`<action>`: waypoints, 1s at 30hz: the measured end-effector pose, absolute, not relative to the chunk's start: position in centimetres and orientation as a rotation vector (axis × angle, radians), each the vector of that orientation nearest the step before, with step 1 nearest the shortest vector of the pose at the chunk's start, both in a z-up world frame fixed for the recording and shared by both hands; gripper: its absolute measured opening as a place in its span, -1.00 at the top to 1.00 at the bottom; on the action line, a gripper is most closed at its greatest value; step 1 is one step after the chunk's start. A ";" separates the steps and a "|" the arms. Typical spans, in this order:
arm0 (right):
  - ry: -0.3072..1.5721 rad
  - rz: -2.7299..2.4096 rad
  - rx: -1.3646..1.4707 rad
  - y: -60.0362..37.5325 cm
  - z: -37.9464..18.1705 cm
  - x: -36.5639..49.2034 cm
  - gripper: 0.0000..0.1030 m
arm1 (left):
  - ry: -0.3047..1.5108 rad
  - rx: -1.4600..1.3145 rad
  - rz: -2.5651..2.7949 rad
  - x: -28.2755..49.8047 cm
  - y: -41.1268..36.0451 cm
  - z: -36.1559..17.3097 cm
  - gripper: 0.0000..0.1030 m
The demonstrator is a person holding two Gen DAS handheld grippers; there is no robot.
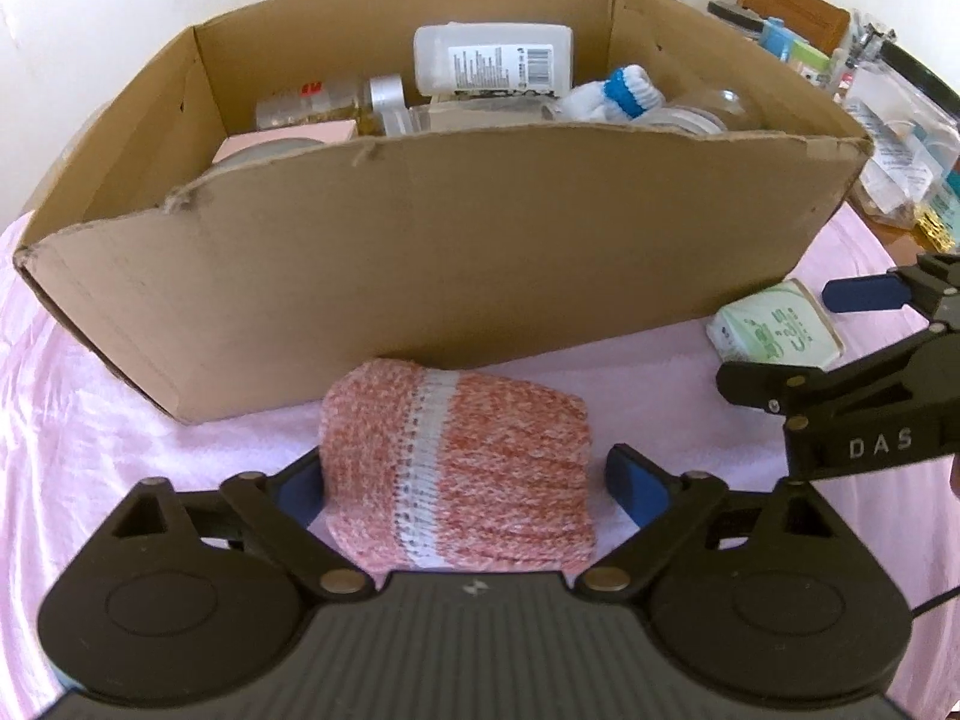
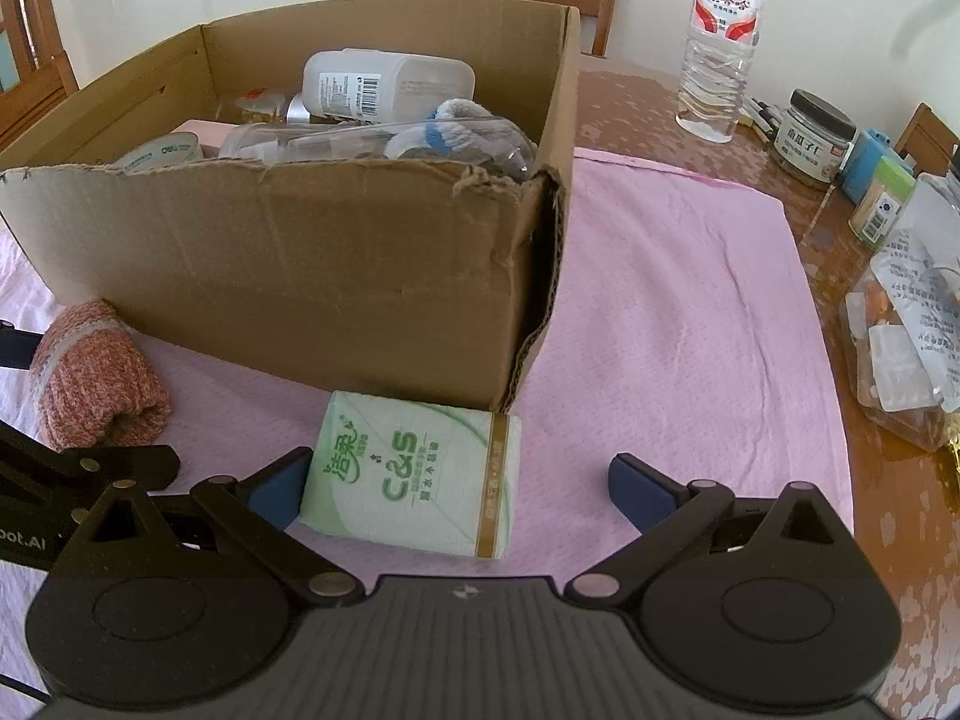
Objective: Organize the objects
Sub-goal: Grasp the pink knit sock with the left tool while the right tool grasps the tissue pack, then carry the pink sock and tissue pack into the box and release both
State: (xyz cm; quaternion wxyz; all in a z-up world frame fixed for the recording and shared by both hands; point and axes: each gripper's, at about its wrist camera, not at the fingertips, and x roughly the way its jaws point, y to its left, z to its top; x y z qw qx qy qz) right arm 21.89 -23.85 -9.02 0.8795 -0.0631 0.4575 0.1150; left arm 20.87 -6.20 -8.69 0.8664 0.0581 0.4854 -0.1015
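My left tongs point(image 1: 462, 480) stand spread wide, one pad on each side of the sock point(image 1: 456, 468). The left pad point(image 1: 303, 489) is right against the knit or just beside it; I cannot tell which. The right pad sits a little apart from it. The sock is a rolled pink-and-white bundle lying on the pink cloth point(image 1: 120, 450), just in front of the box point(image 1: 420, 264), not gripped.

My right tongs point(image 2: 456, 492) are spread wide too, holding nothing. Between their pads lies the tissue pack point(image 2: 414, 480), green and white, flat on the cloth and close to the box's near corner. It lies closer to the left pad, which is at its edge, while the right pad stands well off from it.

From the left view, the right tongs point(image 1: 780, 342) reach in from the side, just beside the pack point(image 1: 774, 330).

The box is open on top and already holds a white bottle point(image 1: 492, 63), a blue-and-white sock point(image 1: 624, 93), clear jars and a pink carton.

Past the cloth, on the brown table point(image 2: 630, 96), stand a water bottle point(image 2: 720, 42) and a dark-lidded jar point(image 2: 813, 138), with other small items near them.
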 end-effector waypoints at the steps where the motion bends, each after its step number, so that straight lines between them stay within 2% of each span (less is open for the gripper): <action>1: 0.959 0.237 -0.130 -23.8 -9.0 22.0 -1.00 | 1.012 0.125 -0.221 20.8 -6.0 -8.6 -0.73; 7: 0.979 0.238 -0.135 -22.7 -8.9 21.6 -1.00 | 1.004 0.141 -0.258 20.9 -5.4 -8.4 -0.59; 9: 0.977 0.236 -0.136 -22.3 -8.8 21.4 -0.92 | 1.002 0.146 -0.269 20.8 -5.4 -8.4 -0.57; 11: 0.977 0.238 -0.138 -22.0 -8.5 21.2 -0.70 | 1.002 0.144 -0.280 20.7 -5.2 -8.3 -0.55; 16: 0.980 0.242 -0.143 -21.7 -8.1 20.6 -0.40 | 1.001 0.162 -0.331 20.5 -4.9 -8.0 -0.51; 24: 1.004 0.251 -0.129 -21.9 -6.8 19.8 -0.38 | 1.002 0.188 -0.415 20.3 -4.1 -6.6 -0.32; 30: 0.991 0.284 -0.137 -22.2 -3.8 18.7 -0.38 | 1.005 0.206 -0.483 19.3 -3.3 -4.7 -0.31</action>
